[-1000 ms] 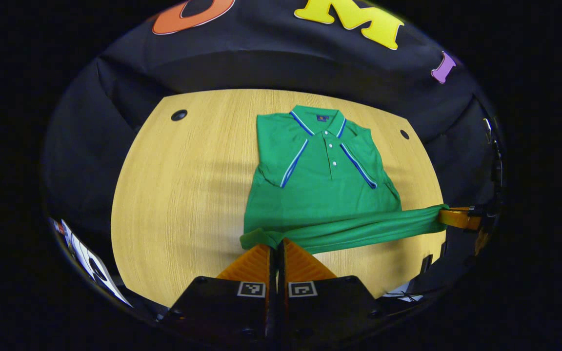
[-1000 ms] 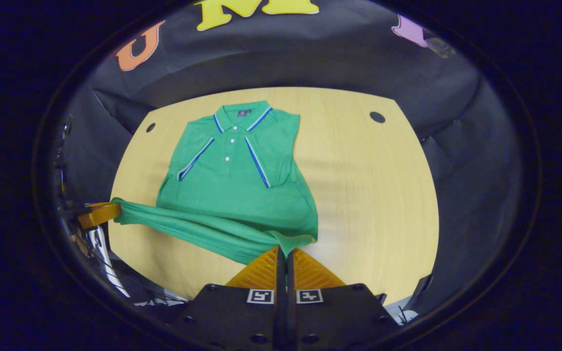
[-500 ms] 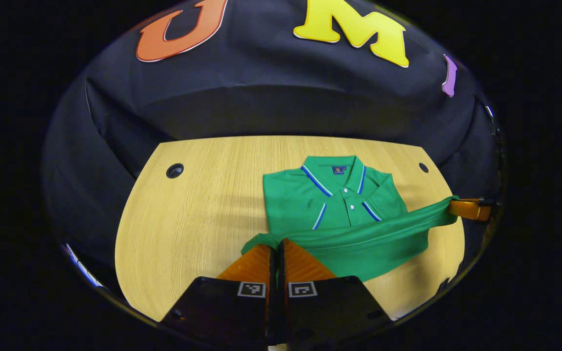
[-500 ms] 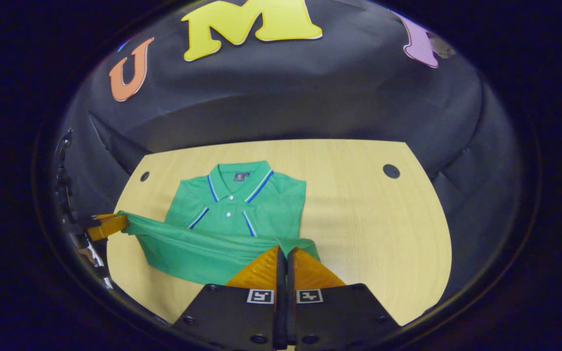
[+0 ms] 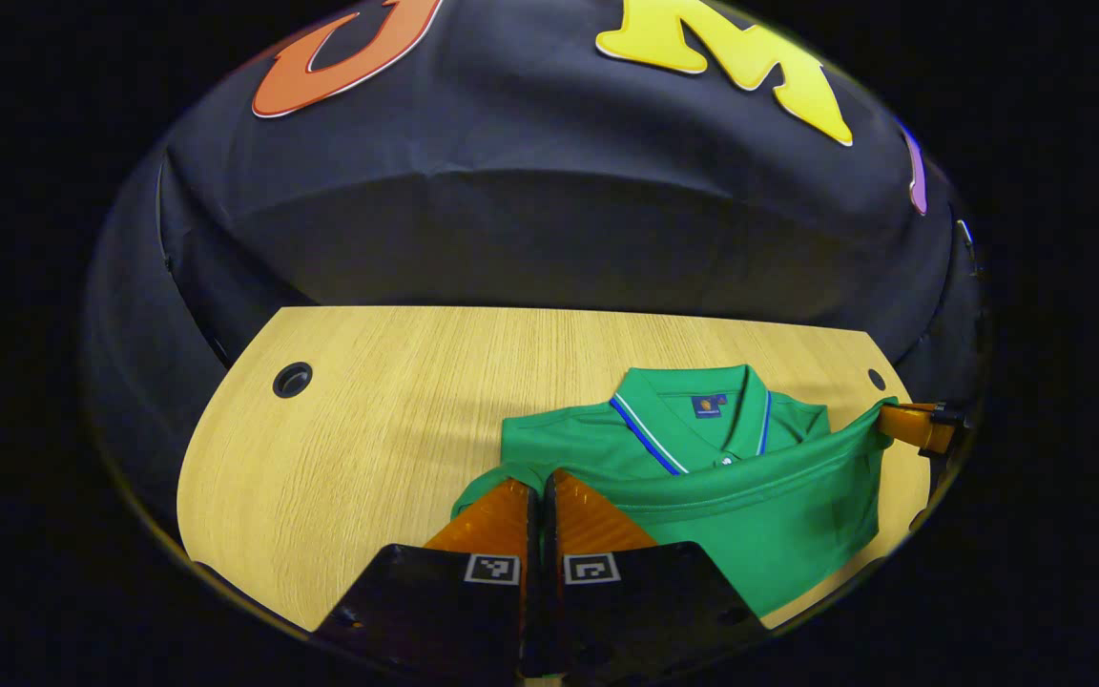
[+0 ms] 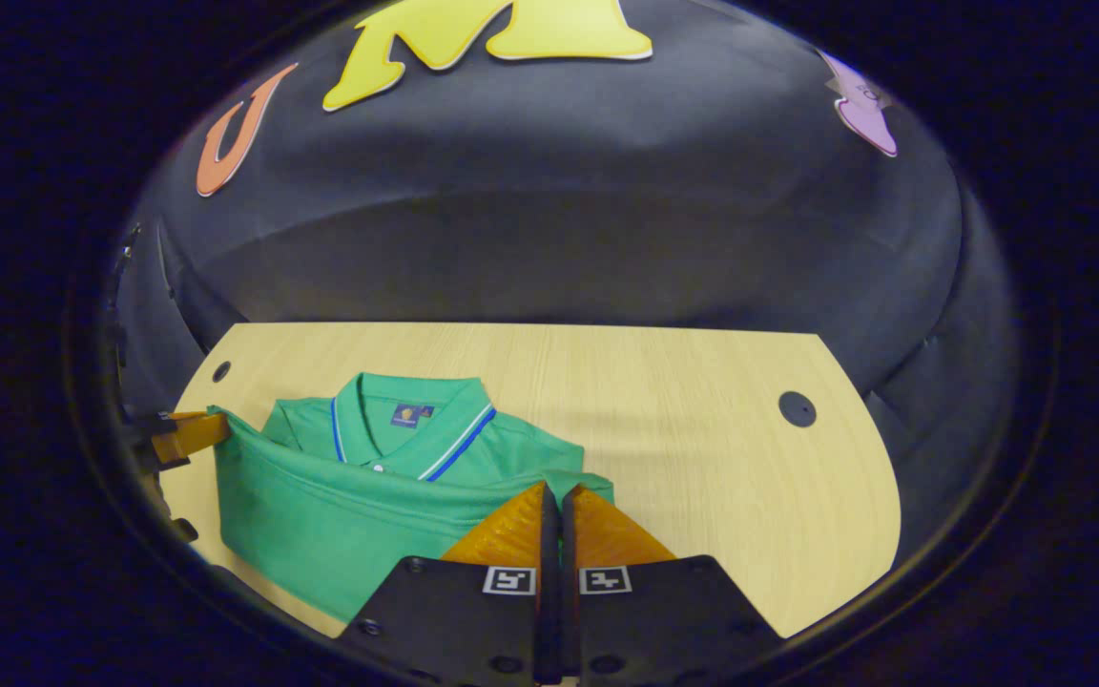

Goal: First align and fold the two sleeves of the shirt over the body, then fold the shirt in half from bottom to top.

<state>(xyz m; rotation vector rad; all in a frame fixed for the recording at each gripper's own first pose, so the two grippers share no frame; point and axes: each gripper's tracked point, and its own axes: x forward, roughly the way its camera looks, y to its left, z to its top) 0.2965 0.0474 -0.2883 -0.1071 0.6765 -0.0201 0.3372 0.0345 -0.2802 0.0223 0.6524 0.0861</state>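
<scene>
In the left gripper view our left gripper (image 5: pixel 542 489) is clamped on one hem corner of the green shirt (image 5: pixel 702 477), and the hem has swept from the desk's (image 5: pixel 368 420) near edge right up to the collar (image 5: pixel 693 405) (so the bottom-to-top fold is nearly done).

In the right gripper view our right gripper (image 6: pixel 559 501) pinches the other corner. Nothing's blocking us; only cable holes (image 6: pixel 797 408) near the far corners.

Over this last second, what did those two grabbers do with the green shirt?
Both grippers, the left gripper and right gripper, carried the shirt's bottom hem up toward the collar, so the placket and sleeve stripes got covered. Nothing was let go: each stayed clamped on its hem corner. The shirt's top stayed put on the table.
</scene>
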